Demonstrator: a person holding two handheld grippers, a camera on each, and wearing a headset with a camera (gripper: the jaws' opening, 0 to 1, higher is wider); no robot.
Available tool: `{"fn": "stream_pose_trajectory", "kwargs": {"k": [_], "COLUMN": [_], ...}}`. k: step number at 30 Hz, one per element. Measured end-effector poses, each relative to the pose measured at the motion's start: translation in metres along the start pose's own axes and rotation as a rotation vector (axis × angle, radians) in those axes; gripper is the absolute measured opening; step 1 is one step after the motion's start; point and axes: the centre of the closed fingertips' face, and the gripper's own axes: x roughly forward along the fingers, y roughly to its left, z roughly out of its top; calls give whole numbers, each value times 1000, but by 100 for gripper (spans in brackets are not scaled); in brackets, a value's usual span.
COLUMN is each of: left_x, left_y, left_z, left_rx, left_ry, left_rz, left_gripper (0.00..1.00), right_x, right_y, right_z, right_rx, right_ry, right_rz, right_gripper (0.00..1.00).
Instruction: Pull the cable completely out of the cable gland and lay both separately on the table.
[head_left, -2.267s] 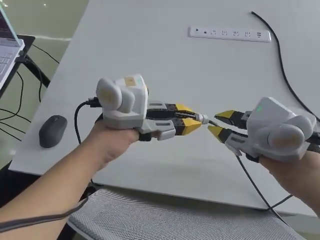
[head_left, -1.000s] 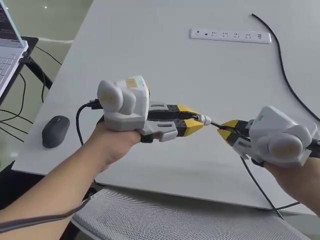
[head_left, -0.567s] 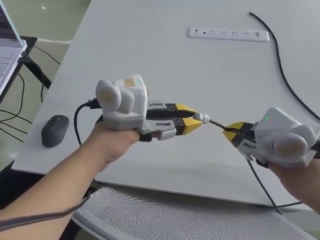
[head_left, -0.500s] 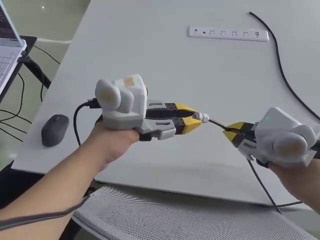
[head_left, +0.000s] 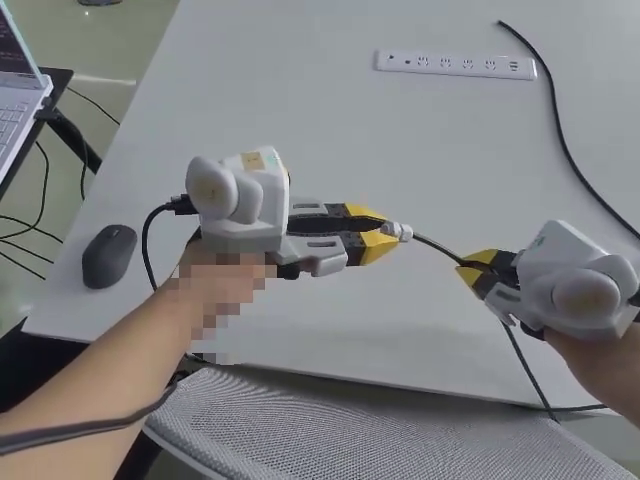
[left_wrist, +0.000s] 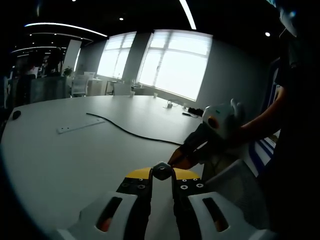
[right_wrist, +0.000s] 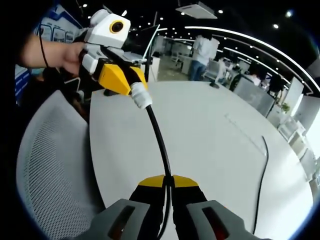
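Head view: one white cable gland (head_left: 398, 232) clamped in left gripper (head_left: 378, 238), one black cable (head_left: 440, 250) pinched in right gripper (head_left: 480, 275), above table (head_left: 300, 120); one power strip (head_left: 456, 65), one mouse (head_left: 108, 254). Left gripper view: gland end-on. Right gripper view: cable seen entering gland

We've got both up over the table's (head_left: 300, 100) near edge, tips facing each other: left gripper (head_left: 385, 232) clamped on the gland (head_left: 400, 232), right gripper (head_left: 466, 271) pinching the cable (head_left: 440, 248) nearby.
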Motion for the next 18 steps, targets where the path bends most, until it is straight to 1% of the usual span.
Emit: {"fn": "stream_pose_trajectory", "kwargs": {"k": [7, 18], "left_x": [-1, 0], "left_y": [-2, -5], "left_z": [-1, -5], "left_rx": [-2, -5], "left_ry": [-4, 7], "left_rz": [7, 4], "left_gripper": [15, 15], "right_x": [-2, -2], "right_y": [-5, -9], "right_z": [-3, -2], "right_rx": [4, 15], "right_ry": [3, 5], "right_rz": [-7, -7], "right_gripper": [0, 0]}}
